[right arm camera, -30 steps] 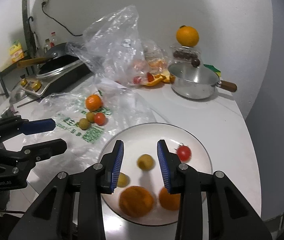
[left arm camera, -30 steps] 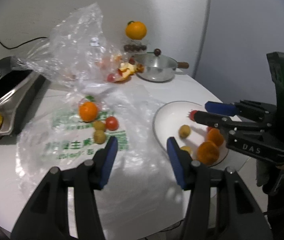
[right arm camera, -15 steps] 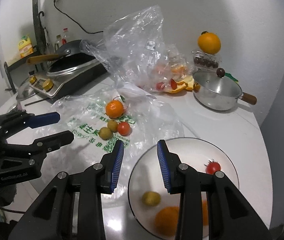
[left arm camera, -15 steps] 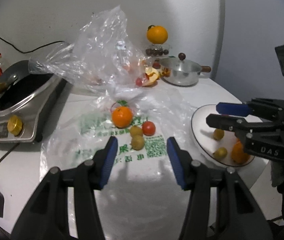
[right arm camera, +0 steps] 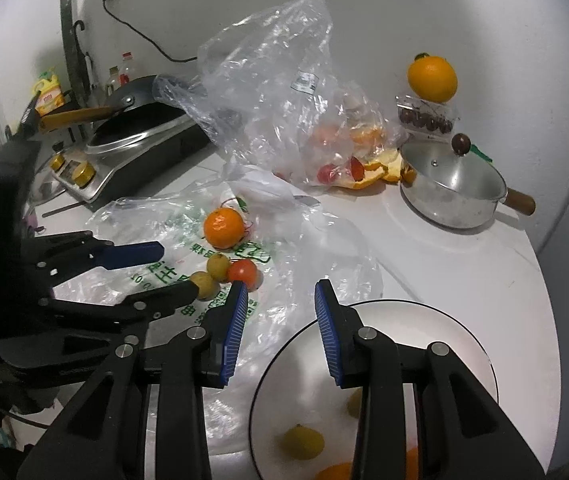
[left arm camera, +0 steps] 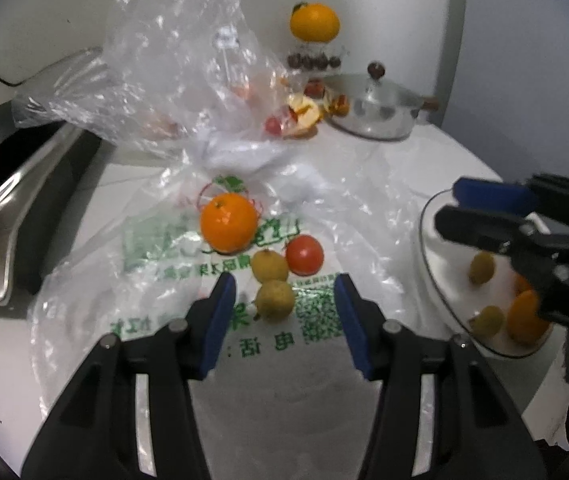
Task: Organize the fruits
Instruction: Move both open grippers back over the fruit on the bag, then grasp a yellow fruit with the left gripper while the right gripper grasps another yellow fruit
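Observation:
On a flat printed plastic bag [left arm camera: 164,248] lie an orange [left arm camera: 228,222], a red tomato [left arm camera: 304,255] and two small yellow-green fruits [left arm camera: 275,301]. My left gripper [left arm camera: 282,302] is open and empty, its fingertips either side of the nearer yellow fruit. The white plate [right arm camera: 424,320] at the right holds yellow fruits [right arm camera: 302,442] and oranges [left arm camera: 524,316]. My right gripper [right arm camera: 280,296] is open and empty, above the plate's left rim; it shows in the left wrist view [left arm camera: 480,212]. The same loose fruits show in the right wrist view: orange [right arm camera: 223,222], tomato [right arm camera: 242,272].
A crumpled clear bag [right arm camera: 276,92] with fruit and peels stands behind. A steel pot with lid [right arm camera: 452,188] sits at the back right, an orange on a berry box [right arm camera: 431,78] behind it. An induction cooker with a pan [right arm camera: 140,136] is at the left.
My left gripper moved forward to the loose fruits, now bracketing the near yellow fruit. My right gripper drew back and left off the plate's middle to its left rim. Both stayed open.

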`<state>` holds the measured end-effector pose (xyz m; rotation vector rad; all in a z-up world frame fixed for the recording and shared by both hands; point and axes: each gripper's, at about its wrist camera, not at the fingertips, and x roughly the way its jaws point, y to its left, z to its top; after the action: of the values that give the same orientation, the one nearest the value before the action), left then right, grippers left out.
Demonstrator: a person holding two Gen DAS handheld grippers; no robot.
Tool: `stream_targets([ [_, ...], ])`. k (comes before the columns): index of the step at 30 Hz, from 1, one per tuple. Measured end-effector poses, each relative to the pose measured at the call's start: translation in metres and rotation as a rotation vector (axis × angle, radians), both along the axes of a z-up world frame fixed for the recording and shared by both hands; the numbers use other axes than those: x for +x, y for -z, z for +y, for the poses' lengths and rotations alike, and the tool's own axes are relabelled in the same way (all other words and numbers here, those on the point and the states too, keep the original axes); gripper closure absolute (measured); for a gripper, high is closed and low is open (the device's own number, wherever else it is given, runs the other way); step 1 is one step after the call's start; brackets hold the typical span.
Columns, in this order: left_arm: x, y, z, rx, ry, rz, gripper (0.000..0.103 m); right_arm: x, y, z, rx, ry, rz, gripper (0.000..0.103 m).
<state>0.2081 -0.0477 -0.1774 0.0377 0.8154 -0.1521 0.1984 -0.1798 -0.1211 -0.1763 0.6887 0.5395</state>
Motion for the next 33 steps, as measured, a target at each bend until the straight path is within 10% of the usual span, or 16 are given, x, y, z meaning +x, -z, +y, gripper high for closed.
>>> stream_targets([
  [9,0.019,0.02,-0.005,0.013,0.014,0.06,0.054,0.011,0.004,-0.002,0.009,-0.005,0.013,0.066],
  [16,0.025,0.03,0.001,0.003,0.0,0.097,0.077,0.013,0.006,0.0,0.006,-0.001,0.021,0.066],
  [33,-0.03,-0.019,0.064,-0.134,-0.049,-0.062,0.077,0.008,0.013,0.063,-0.072,-0.09,0.051,0.066],
])
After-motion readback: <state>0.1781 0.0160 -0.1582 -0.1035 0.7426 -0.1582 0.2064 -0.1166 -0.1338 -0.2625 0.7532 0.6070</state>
